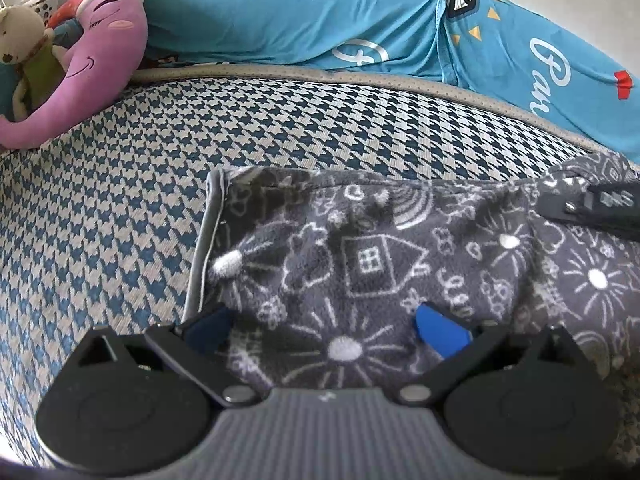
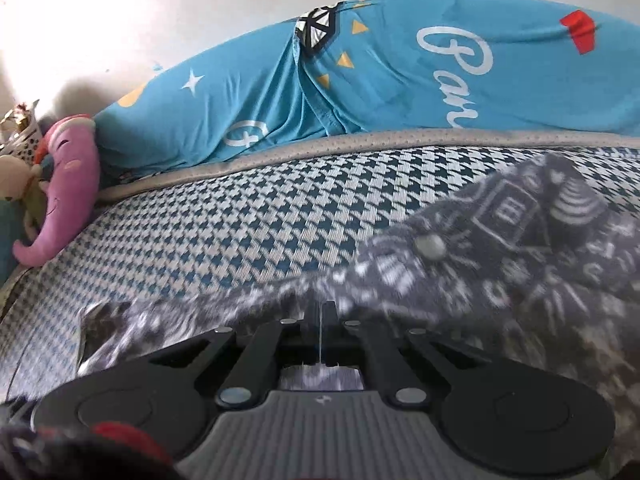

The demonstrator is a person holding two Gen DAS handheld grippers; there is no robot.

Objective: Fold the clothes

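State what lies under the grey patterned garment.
The grey garment lies on a houndstooth mattress, which shows to its left and behind it. Whatever lies directly under the cloth is covered. The left gripper hovers open over it.

Left gripper (image 1: 324, 326): black linkage arms, two round black discs at the base, silver rivets at the pivots, ribbed grey centre plate with a small white mark, blue fingers (image 1: 440, 334), one bright, one in shadow. Right gripper (image 2: 321, 314): same black arms and discs, silver rivets, more small screws along the links, ribbed grey plate with the same mark; fingers look black here. Its black link with silver screws shows at the left view's right edge.
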